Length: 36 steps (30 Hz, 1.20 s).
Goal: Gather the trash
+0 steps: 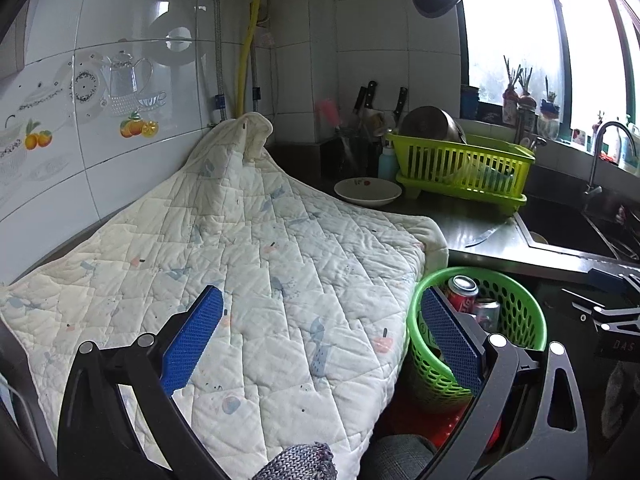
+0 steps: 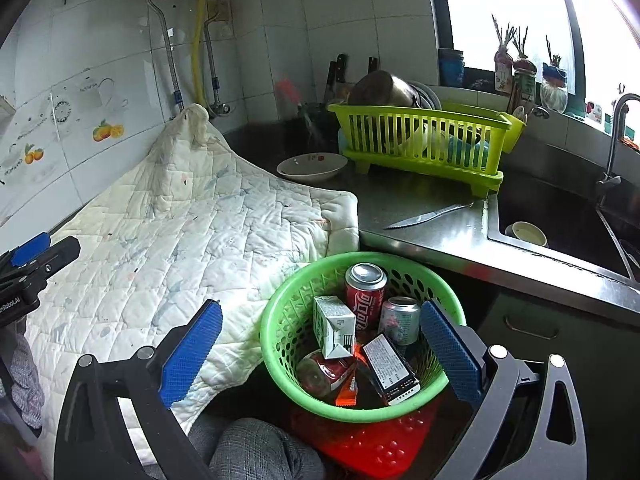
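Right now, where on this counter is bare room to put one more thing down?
The steel counter is bare between the quilt, the white bowl and the knife. The quilt top is free too. The dish rack corner and green basket are crowded.

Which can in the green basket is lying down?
The red can at the bottom of the green basket, under the white carton. The red Coca-Cola can and the silver can both stand upright.

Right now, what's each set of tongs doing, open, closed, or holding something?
Left tongs: open, holding nothing, over the quilt.
Right tongs: open, holding nothing, over the green basket.
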{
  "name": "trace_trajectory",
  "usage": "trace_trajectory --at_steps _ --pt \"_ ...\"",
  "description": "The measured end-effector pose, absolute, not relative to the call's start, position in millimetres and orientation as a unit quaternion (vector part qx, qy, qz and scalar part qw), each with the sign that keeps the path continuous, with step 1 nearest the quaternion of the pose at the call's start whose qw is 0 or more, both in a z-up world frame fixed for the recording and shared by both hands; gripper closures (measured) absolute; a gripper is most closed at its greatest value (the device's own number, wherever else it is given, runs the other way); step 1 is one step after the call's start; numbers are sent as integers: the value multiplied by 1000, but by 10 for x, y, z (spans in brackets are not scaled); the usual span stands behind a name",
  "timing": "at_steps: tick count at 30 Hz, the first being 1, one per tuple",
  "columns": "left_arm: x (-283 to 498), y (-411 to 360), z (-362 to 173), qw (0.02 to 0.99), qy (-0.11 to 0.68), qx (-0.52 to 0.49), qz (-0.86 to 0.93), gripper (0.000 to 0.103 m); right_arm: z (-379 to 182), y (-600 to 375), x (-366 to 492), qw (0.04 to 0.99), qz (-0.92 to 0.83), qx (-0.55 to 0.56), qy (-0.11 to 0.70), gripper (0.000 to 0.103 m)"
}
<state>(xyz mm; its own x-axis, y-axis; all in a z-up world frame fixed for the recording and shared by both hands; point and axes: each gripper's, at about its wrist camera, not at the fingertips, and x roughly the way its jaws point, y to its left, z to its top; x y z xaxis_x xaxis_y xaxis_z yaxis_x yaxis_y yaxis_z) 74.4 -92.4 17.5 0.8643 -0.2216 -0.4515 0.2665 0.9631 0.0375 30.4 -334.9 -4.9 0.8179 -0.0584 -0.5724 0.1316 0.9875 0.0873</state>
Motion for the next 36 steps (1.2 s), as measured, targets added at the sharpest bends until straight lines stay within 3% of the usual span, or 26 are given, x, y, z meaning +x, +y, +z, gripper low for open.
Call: trace_trajectory --at_steps 36 --pt "565 -910 215 967 211 56 -127 5 76 -3271 188 957 -47 61 280 7"
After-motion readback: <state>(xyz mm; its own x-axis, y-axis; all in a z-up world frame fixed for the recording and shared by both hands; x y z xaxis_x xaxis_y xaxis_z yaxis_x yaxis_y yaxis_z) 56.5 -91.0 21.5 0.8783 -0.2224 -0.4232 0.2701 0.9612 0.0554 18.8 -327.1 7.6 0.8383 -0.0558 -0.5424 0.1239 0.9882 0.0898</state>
